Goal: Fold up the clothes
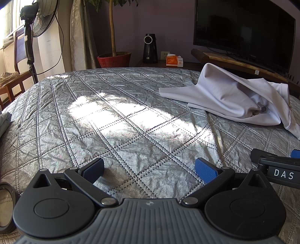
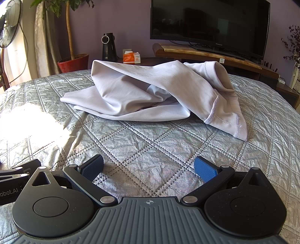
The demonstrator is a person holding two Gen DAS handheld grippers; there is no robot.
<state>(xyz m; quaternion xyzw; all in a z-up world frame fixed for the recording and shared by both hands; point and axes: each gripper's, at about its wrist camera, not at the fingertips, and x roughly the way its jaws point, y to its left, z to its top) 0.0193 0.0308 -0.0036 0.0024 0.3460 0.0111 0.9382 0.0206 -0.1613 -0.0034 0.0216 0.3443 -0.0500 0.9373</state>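
Since both jaws gape empty, left gripper and right gripper should pinch the crumpled garment by its hems and spread it flat on the quilt.

One garment, two grippers, one television, one fan, one potted plant.

Daylight from the window casts an overexposed patch on the bedspread; fisheye curvature bends the edges; focus stays sharp.
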